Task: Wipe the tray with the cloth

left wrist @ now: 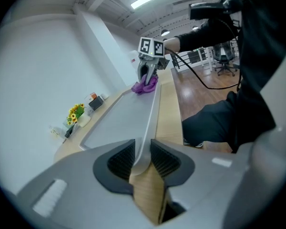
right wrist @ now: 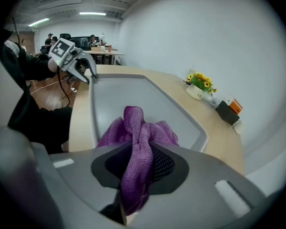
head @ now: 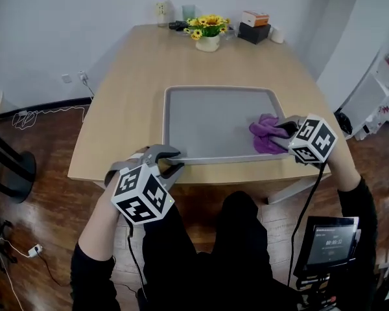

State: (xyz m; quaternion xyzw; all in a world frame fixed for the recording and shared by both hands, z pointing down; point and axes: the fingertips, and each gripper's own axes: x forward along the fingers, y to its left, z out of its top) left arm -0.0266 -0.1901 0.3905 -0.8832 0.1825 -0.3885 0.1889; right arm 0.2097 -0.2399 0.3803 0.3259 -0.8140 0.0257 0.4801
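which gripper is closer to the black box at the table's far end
Right. The right gripper, shut on the purple cloth, is at the tray's right side, on the black box's side; the left gripper clamps the tray's near left corner, farther off.

Left gripper (head: 170, 159) and right gripper (head: 280, 129) are both chunky grey plastic with black ribbed pads (left wrist: 119, 159), each carrying a white cube (head: 141, 195) of black square markers. Thin black cable (head: 309, 199) off each. Black sleeves (head: 355, 203), dark trousers (head: 240, 238).
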